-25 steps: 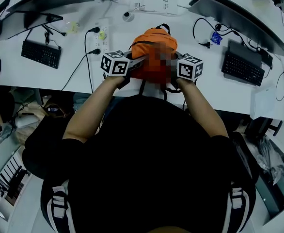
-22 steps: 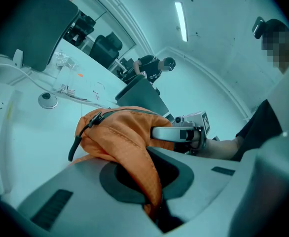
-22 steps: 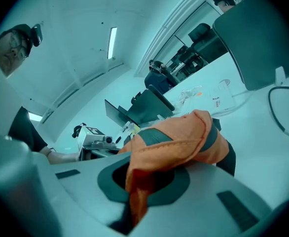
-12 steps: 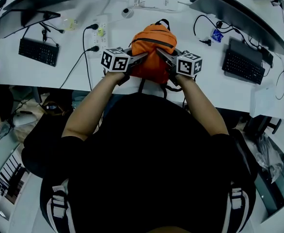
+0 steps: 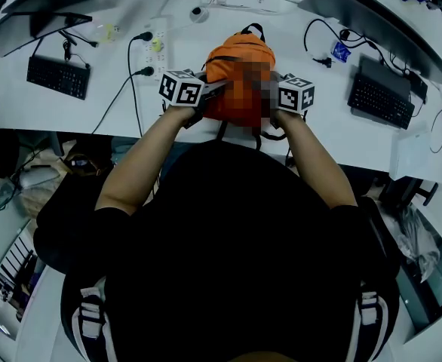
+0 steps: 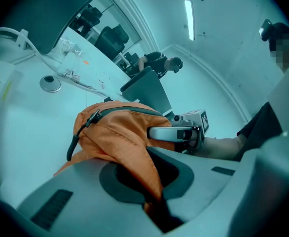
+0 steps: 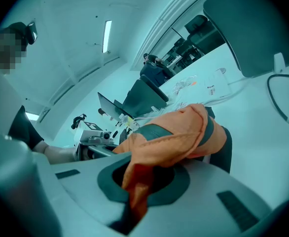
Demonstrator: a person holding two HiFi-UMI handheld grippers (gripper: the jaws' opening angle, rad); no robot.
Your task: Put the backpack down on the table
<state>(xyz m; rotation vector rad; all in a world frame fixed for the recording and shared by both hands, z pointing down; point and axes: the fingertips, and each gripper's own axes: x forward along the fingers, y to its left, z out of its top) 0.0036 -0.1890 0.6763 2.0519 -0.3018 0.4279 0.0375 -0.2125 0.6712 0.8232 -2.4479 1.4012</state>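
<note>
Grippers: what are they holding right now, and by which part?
Both hold the orange backpack: the left gripper pinches a fabric fold on one side, the right gripper the other side.

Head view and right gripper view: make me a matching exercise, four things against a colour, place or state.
1 backpack
2 keyboard
3 power strip
4 right gripper

A white, with black plugs in it
B jaws shut on fabric
C black, flat on the table
D orange

Pairs: 1-D, 2-C, 3-A, 4-B
</note>
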